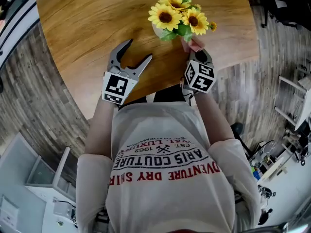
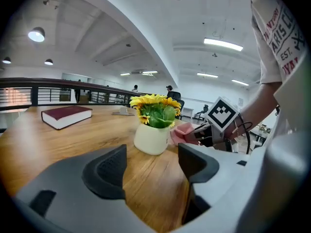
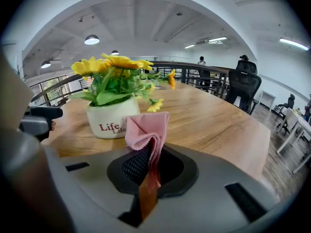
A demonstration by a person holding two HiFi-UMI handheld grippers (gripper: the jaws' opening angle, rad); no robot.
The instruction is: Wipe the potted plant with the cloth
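Observation:
A white pot [image 2: 151,139] [image 3: 111,121] with yellow sunflowers [image 1: 177,14] stands on the round wooden table [image 1: 97,28]. My right gripper [image 1: 197,52] is shut on a folded pink cloth [image 3: 148,127] [image 1: 195,44] [image 2: 183,132], which sticks up between its jaws just right of the pot, close beside it. My left gripper [image 1: 134,53] hovers over the table to the left of the pot with its jaws apart and nothing between them; bare wood shows in the gap.
A dark red book [image 2: 66,115] lies on the far side of the table. The table's near edge [image 1: 160,89] runs just in front of my body. Office chairs [image 3: 245,84] and a railing stand beyond the table.

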